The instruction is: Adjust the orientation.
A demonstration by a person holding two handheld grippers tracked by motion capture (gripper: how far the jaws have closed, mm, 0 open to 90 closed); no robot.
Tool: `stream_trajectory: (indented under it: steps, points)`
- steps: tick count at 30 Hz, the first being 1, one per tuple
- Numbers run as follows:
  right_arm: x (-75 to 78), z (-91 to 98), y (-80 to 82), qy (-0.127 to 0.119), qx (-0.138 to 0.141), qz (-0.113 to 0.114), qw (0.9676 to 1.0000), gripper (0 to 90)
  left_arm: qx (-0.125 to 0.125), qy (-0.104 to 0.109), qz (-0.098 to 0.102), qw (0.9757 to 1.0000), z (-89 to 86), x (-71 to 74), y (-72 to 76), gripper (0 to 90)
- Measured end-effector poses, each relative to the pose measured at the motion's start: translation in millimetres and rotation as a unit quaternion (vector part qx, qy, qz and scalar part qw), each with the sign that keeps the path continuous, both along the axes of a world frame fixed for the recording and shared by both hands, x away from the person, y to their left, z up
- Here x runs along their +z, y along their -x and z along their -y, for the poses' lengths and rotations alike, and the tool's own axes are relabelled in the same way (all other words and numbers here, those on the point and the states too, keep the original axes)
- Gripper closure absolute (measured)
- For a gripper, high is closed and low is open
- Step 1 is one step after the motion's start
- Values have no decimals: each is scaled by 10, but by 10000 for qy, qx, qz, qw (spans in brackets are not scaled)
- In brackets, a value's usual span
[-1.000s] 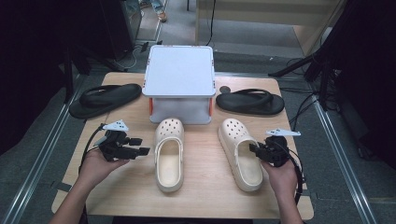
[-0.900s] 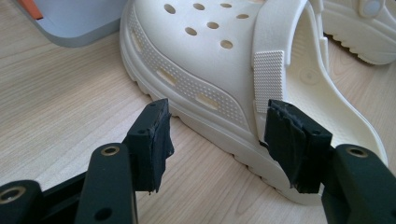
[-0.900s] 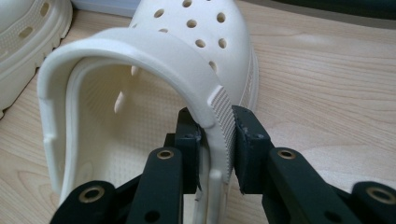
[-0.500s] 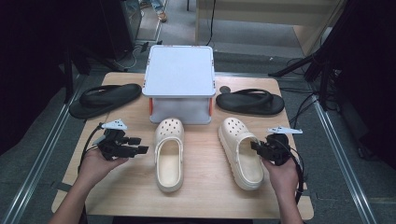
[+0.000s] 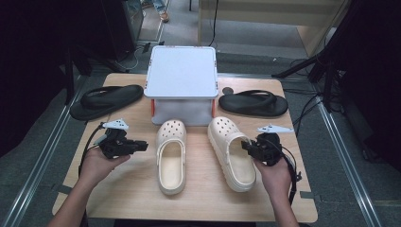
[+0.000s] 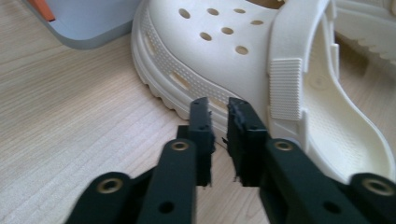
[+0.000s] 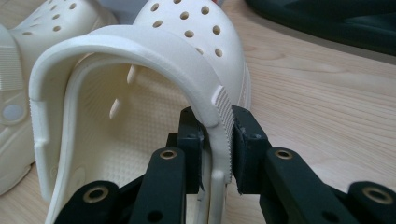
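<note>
Two cream clogs lie side by side on the wooden table, toes toward the far side. My right gripper is shut on the outer side wall of the right clog. In the right gripper view its pads clamp the ribbed rim of that clog, just under the heel strap. My left gripper hovers just left of the left clog and points at it. Its jaws have just been closing. In the left gripper view the left gripper has a narrow gap and nothing between its jaws, short of the clog's sole.
A box with a white lid stands at the middle of the far side, right behind the clogs' toes. One black flip-flop lies at the far left, another at the far right. Bare wood stretches along the near edge.
The left gripper's jaws have come together while that hand stayed put. The right hand has shifted a little up and inward with the clog's rim in its jaws.
</note>
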State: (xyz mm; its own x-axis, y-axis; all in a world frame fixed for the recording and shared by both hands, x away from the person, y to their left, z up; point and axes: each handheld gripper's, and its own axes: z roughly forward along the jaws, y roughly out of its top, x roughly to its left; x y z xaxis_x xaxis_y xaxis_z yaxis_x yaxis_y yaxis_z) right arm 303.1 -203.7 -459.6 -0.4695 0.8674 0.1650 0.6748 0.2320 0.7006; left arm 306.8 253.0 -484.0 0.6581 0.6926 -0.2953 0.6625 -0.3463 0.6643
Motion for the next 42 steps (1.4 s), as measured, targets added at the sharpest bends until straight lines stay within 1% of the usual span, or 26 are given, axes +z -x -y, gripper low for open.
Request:
stream_trajectory:
  steps: [2,3,5,6,9,13,14,18,20,21,23,25,26,28,30,33,35,37,40,42]
  points:
    - [-8,-62,-12,39,42,-33,10000,769,-48,-93,7,9999,31,-8,-26,870]
    - [-15,-97,-19,52,55,-38,10000,769,-98,-111,-14,9999,54,-14,-50,880]
    - [-19,-165,-33,103,97,-57,9999,769,-142,-163,8,9998,85,-11,-87,889]
    - [-16,-194,-42,130,111,-57,9998,768,-127,-150,34,9998,89,-12,-106,890]
    - [-7,-284,-71,178,150,-47,9997,768,-91,-70,0,9999,75,-9,-192,895]
    - [-1,-408,-111,153,190,-40,9997,768,7,16,-2,10000,54,-18,-295,897]
    - [-4,-442,-118,143,190,-40,9997,768,59,70,40,10000,55,-26,-315,897]
    - [-31,-570,-125,184,191,-51,9996,767,120,70,36,9999,70,-75,-400,897]
    - [-48,-620,-119,216,165,-51,9996,767,170,131,48,9998,85,-104,-429,896]
    - [-60,-646,-113,231,150,-53,9996,767,158,123,62,9998,89,-119,-439,896]
    - [-91,-688,-102,258,176,-42,9995,766,154,149,9,9998,105,-155,-456,896]
    - [-115,-713,-93,255,178,-55,9995,766,151,65,-1,9999,128,-188,-470,896]
    - [-129,-727,-90,265,185,-60,9995,765,132,62,-23,9999,137,-201,-478,896]
    - [-156,-752,-86,283,183,-84,9994,765,161,45,9,9999,153,-219,-487,896]
    - [-171,-768,-77,301,149,-19,9994,764,133,52,9,9999,165,-231,-495,896]
    - [-179,-781,-63,270,59,50,9996,763,82,-6,-28,10000,194,-255,-502,896]
    - [-191,-792,-48,220,11,60,9997,763,77,7,-32,10000,192,-250,-501,896]
    - [-205,-813,-28,251,31,83,9996,763,95,44,-39,9999,189,-261,-501,897]
    - [-217,-838,-6,221,57,68,9997,763,123,115,-77,9998,184,-269,-501,900]
    - [-227,-852,11,210,69,50,9997,762,96,117,-99,9998,183,-270,-493,900]
